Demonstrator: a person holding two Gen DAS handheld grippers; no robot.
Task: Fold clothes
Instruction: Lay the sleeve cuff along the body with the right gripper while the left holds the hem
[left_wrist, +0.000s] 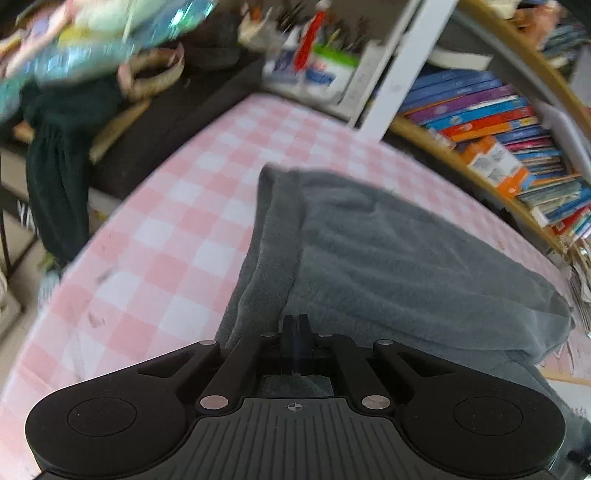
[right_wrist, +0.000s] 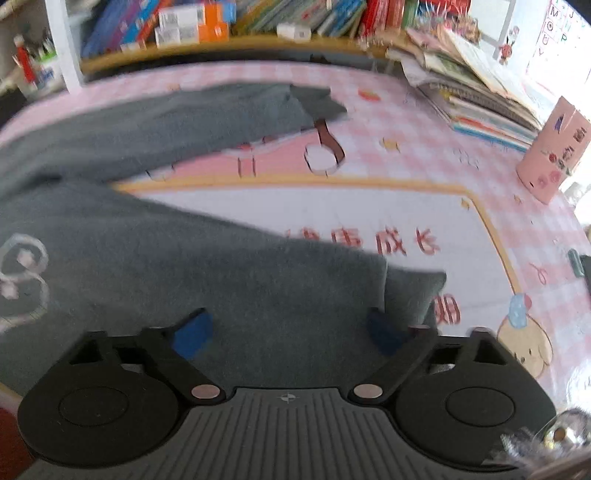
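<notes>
A grey fleece garment (left_wrist: 388, 254) lies across the pink checked tablecloth (left_wrist: 159, 229). In the left wrist view one edge of it rises in a fold up to my left gripper (left_wrist: 295, 320), whose fingers are pressed together on the fabric. The right wrist view shows the same grey garment (right_wrist: 207, 266) with a pale print (right_wrist: 22, 273) at its left and a sleeve (right_wrist: 184, 110) stretching toward the back. My right gripper (right_wrist: 288, 334) hovers over the garment's near corner, its blue pads (right_wrist: 192, 336) apart, with fabric under the gap and not pinched.
A low shelf of books (left_wrist: 498, 122) runs along the table's far side. A stack of books (right_wrist: 476, 85) and a pink cup (right_wrist: 550, 155) stand at the right. A dark sofa with clothes (left_wrist: 59, 155) lies beyond the left edge.
</notes>
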